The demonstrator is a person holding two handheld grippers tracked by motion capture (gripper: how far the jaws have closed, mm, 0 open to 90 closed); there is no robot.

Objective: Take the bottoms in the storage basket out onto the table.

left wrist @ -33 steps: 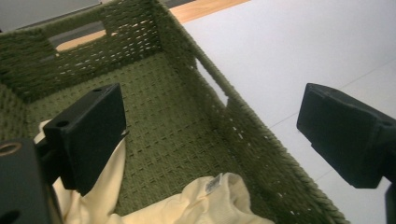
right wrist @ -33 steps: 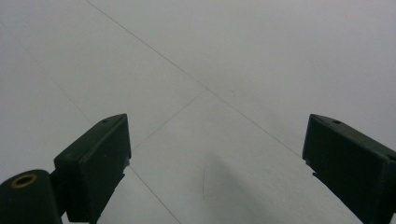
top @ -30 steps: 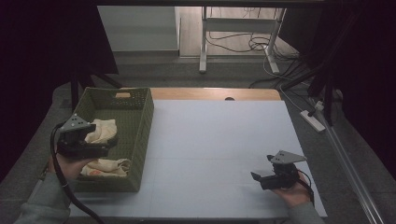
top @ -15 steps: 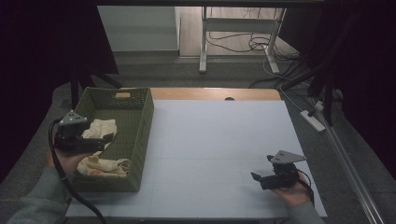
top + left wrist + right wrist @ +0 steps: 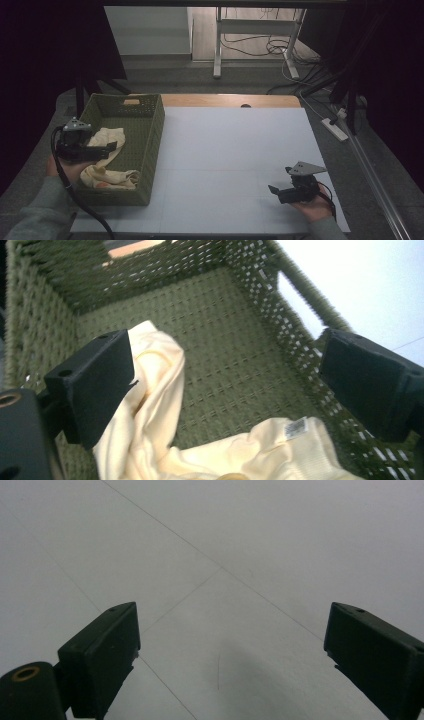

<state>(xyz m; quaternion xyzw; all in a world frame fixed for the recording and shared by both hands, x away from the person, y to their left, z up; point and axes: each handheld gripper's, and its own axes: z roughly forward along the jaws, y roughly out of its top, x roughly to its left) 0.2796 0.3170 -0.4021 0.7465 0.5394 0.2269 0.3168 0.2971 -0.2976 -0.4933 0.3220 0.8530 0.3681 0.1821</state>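
A green woven basket (image 5: 155,130) stands at the table's left edge. A crumpled cream cloth (image 5: 112,172) lies inside it. My left gripper (image 5: 111,146) hovers over the basket's left side, pointing right, just above the cloth. In the left gripper view the left gripper (image 5: 227,370) is open wide, the cloth (image 5: 150,410) lies below and beside the left jaw, and a small label (image 5: 296,428) shows on it. The basket wall (image 5: 150,270) rises behind. My right gripper (image 5: 275,192) rests low near the table's front right corner. It stands open over bare white table (image 5: 230,630).
The white table top (image 5: 235,150) stretches between the basket and the right gripper. A wooden strip (image 5: 225,100) runs along its far edge. A power strip (image 5: 336,129) and cables lie on the floor at the right, and desk legs (image 5: 217,45) stand behind.
The left gripper has drifted slightly left and toward the person over the basket. The right gripper has stayed where it was.
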